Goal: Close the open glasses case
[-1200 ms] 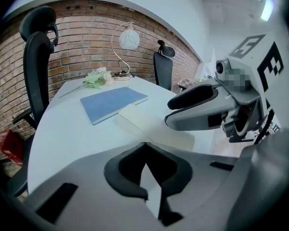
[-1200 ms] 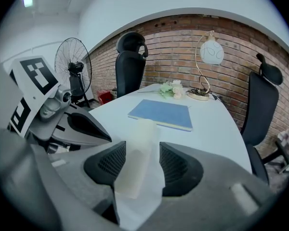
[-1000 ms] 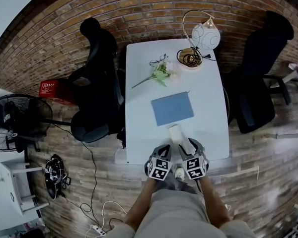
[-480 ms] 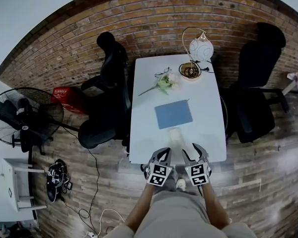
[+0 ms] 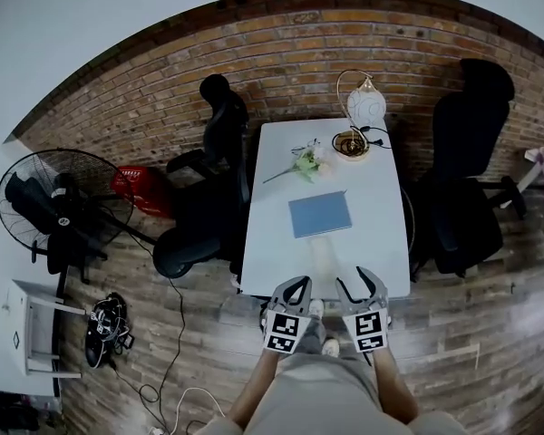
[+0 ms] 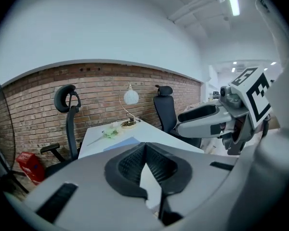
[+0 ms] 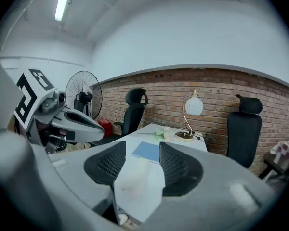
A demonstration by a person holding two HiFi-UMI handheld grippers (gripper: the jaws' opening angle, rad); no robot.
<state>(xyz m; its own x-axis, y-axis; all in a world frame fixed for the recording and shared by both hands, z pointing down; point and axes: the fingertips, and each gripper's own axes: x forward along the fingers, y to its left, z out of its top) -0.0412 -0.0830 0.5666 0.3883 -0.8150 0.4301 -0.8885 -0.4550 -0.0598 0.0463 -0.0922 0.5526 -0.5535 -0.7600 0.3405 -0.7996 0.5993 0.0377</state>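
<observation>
The glasses case [image 5: 323, 250] is a pale, blurred shape near the front edge of the white table [image 5: 381, 198]; I cannot tell whether its lid is up or down. In the head view both grippers hang off the table, in front of its front edge. My left gripper [image 5: 293, 283] is shut, its fingertips meeting with nothing between them [image 6: 144, 146]. My right gripper [image 5: 357, 281] is open and empty [image 7: 142, 150]. The right gripper view shows the case faintly [image 7: 135, 174] between its jaws, farther out on the table.
A blue notebook [image 5: 319, 214] lies mid-table. Behind it are a flower sprig [image 5: 304, 163], spectacles [image 5: 299, 148], a bowl [image 5: 351, 142] and a white globe lamp [image 5: 366, 105]. Black office chairs stand left [image 5: 213, 179] and right [image 5: 467, 170]. A fan [image 5: 54, 207] and floor cables [image 5: 104, 320] are at left.
Both grippers have pulled back from the case and off the table's front edge. The head camera has drawn back, so the table looks smaller and farther away.
</observation>
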